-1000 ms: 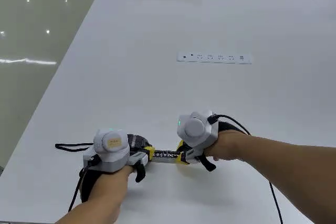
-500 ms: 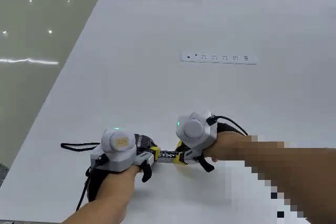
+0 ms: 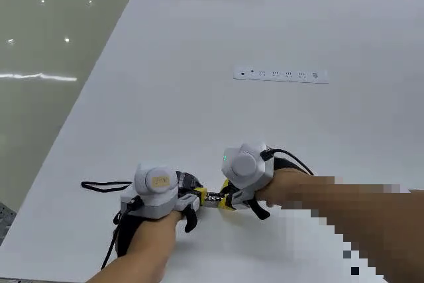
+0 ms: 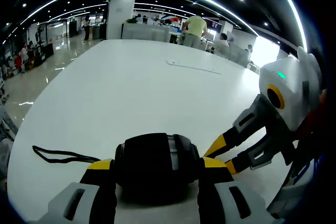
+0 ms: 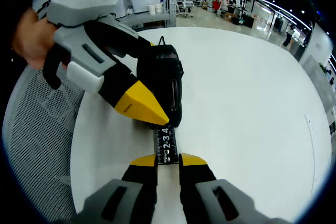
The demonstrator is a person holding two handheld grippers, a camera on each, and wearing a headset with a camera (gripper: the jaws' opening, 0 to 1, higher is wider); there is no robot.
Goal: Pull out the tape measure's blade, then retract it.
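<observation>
A thin black strap (image 3: 103, 185) lies on the white table (image 3: 199, 64), trailing toward nine o'clock from the black tape measure (image 4: 156, 163). The left gripper (image 3: 192, 198) is clenched around the tape measure, with its yellow-tipped jaws pressed to either side of the case near the table's front edge. A short length of blade (image 5: 165, 145) runs out of the case toward three o'clock. The right gripper (image 3: 226, 201) pinches the blade's end between its closed jaws. A white power strip (image 3: 281, 74) lies well apart, at about one o'clock from both grippers.
</observation>
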